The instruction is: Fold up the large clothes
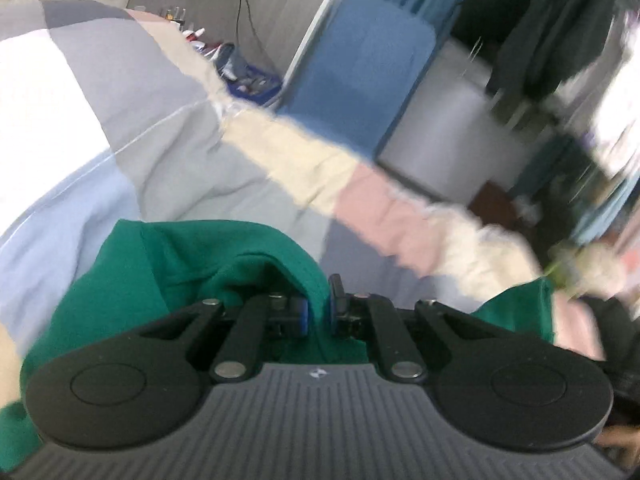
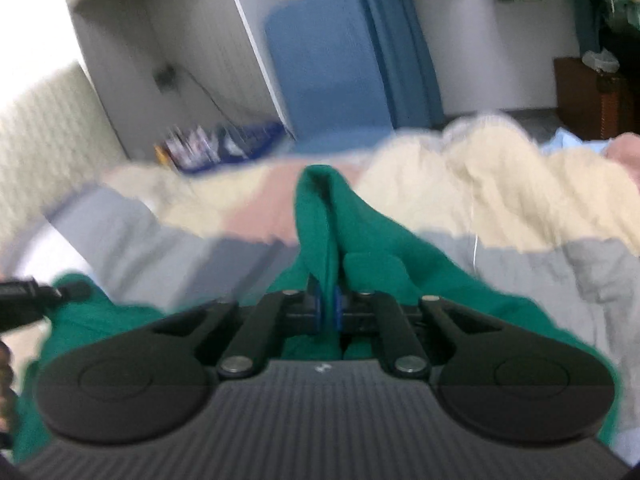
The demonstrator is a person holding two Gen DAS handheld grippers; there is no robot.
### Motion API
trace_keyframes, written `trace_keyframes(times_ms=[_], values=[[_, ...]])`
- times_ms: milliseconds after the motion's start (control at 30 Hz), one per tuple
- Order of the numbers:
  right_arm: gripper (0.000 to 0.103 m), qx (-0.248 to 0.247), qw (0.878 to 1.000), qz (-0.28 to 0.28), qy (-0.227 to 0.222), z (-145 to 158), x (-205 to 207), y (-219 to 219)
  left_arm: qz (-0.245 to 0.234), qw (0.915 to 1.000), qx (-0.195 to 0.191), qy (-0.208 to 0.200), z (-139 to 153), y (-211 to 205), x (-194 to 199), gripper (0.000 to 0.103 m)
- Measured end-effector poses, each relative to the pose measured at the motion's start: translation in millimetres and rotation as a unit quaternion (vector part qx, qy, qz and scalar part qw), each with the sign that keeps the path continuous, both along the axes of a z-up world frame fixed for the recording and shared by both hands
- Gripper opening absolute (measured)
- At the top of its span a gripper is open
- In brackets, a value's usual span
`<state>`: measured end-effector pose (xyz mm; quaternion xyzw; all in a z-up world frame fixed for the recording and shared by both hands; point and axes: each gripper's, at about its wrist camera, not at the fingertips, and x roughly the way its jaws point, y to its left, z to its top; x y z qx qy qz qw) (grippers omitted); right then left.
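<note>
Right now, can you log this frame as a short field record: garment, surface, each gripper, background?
garment: green garment, bunched, lying on the bed
surface: patchwork quilt in grey, cream, pink and pale blue blocks
left gripper: green fabric between its pads, jaws nearly closed on it
right gripper: shut on an upright fold of the green garment
background: blue chair, blue basket of small items, dark clothes hanging
image quality: both views blurred
</note>
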<state>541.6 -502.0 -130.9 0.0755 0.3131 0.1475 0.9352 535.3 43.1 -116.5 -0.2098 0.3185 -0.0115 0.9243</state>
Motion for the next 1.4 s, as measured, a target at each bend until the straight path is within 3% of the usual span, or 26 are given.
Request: trace_keyframes(times_ms=[167, 300, 367, 400, 467, 533, 700, 800, 1000, 1167, 1300, 1400], values=[[0.008, -0.038, 0.999, 0.001, 0.038, -51, 23, 14, -0.006, 0.9972, 0.050, 0.055, -44, -3, 20, 0.011], [0.010, -0.037, 0.999, 0.008, 0.025, -49, 18, 15, -0.024, 0.9972, 0.053, 0.046, -47, -2, 12, 0.012], [0.013, -0.024, 0.999, 0.008, 0.023, -41, 11, 10, -0.031, 0.9969, 0.058, 0.044, -39, -5, 3, 0.027], [0.017, -0.020, 1.000, 0.006, 0.022, -36, 6, 8, -0.035, 0.9968, 0.059, 0.041, -34, -6, -4, 0.032], [0.043, -0.010, 1.000, 0.007, 0.020, -25, -3, 5, -0.040, 0.9969, 0.061, 0.030, -21, -12, -19, 0.044], [0.050, 0.000, 1.000, 0.017, 0.010, -11, -20, 3, -0.044, 0.9964, 0.070, 0.018, -6, -19, -38, 0.046], [0.050, 0.018, 0.999, 0.040, -0.011, 25, -73, 9, -0.060, 0.9967, 0.054, -0.003, 28, -37, -98, 0.047], [0.050, 0.024, 0.998, 0.056, -0.013, 42, -109, 15, -0.064, 0.9958, 0.064, -0.019, 47, -50, -133, 0.047], [0.050, 0.053, 0.996, 0.071, -0.012, 54, -179, 21, -0.108, 0.9930, 0.032, -0.034, 63, -84, -204, 0.047], [0.050, 0.062, 0.995, 0.084, -0.003, 46, -219, 21, -0.133, 0.9908, 0.021, -0.016, 44, -114, -242, 0.047], [0.044, 0.005, 0.995, 0.101, 0.013, 28, -232, 27, -0.144, 0.9883, 0.047, 0.016, 14, -132, -254, 0.046], [0.043, -0.005, 0.994, 0.105, 0.041, 9, -227, 25, -0.139, 0.9884, 0.053, 0.032, -7, -135, -254, 0.046]])
